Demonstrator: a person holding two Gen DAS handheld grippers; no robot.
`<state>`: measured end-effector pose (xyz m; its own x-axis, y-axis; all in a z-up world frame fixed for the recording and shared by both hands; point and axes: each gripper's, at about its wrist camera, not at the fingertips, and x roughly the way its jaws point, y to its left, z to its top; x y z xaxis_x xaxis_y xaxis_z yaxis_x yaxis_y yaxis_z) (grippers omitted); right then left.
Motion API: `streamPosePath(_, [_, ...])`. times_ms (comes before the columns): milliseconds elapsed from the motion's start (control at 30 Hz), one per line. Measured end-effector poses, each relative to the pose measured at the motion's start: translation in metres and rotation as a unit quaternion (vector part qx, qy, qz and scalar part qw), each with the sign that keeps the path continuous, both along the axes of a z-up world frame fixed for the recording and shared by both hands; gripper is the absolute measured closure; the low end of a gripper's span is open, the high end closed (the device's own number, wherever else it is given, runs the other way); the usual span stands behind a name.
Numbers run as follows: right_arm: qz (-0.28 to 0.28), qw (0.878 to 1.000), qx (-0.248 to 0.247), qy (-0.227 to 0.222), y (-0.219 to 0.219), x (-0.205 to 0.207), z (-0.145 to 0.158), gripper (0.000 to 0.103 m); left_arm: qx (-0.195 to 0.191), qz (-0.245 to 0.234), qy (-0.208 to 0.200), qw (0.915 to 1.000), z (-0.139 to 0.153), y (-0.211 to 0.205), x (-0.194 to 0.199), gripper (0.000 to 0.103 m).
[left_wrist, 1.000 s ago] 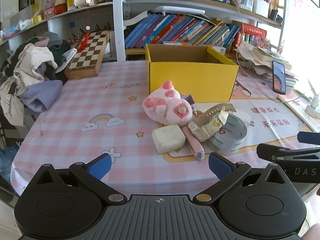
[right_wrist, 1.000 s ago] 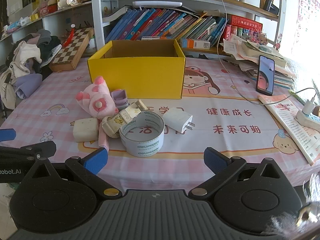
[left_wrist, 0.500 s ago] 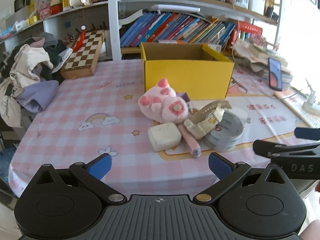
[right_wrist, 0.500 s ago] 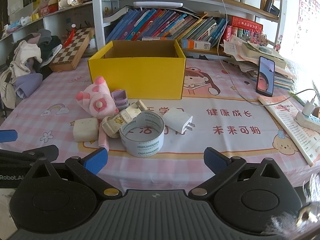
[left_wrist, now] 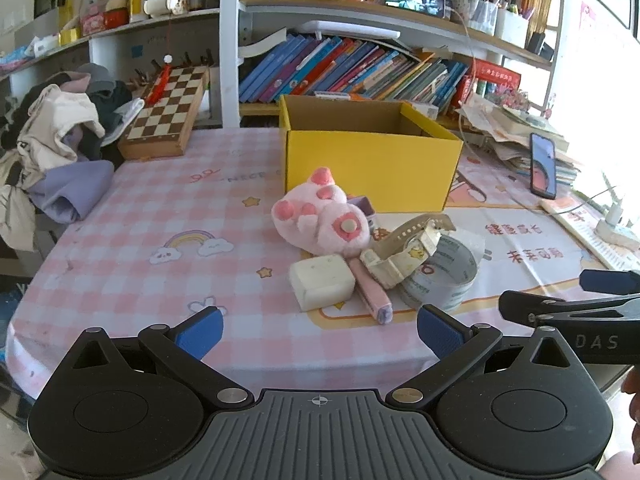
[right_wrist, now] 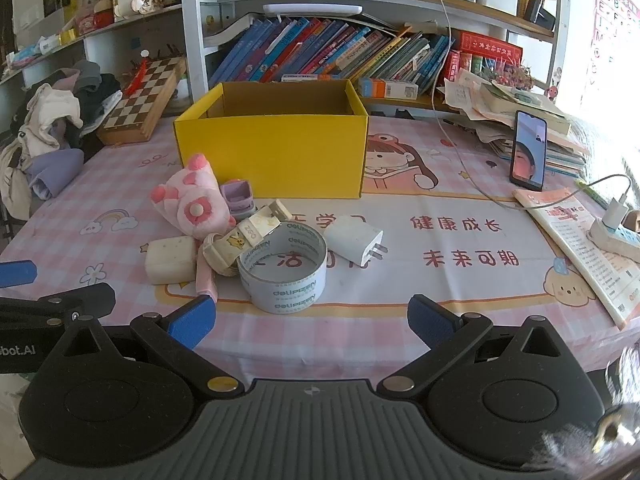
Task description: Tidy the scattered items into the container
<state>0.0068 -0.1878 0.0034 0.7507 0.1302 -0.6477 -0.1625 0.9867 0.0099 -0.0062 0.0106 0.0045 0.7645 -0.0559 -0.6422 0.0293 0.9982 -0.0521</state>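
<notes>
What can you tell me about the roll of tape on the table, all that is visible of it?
The roll of tape is a wide ring, pale grey-white, with blue printed lettering around its outer face and an open hollow core. It lies flat on the tablecloth, hole upward, in front of the yellow box. A cream watch strap leans over its left rim. The white charger sits close to its right; whether they touch is unclear.

— What sits along my far left edge?
— A folded chessboard (right_wrist: 141,98) leaning at the surface's back-left corner, and a heap of clothes (right_wrist: 48,136) beside it.
— And on my right?
— A phone (right_wrist: 528,150) propped upright against stacked papers, a booklet (right_wrist: 580,248) and a power strip (right_wrist: 618,236) near the right edge. Behind, a bookshelf (right_wrist: 328,52).
</notes>
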Motion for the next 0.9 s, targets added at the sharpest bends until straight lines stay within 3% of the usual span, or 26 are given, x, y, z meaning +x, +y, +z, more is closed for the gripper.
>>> streamPosePath(400, [0.006,1.0,0.019,0.003,0.0001,-0.0003,0.0004,0.0,0.014,-0.005,0.025,0.9996,-0.0044,0.0008,0.0008,0.0])
streamPosePath(900, [0.003,1.0,0.0,0.003,0.0058,-0.0016,-0.0007,0.0,0.018,-0.015,0.028,0.9994,-0.0039,0.0045,0.0017,0.0])
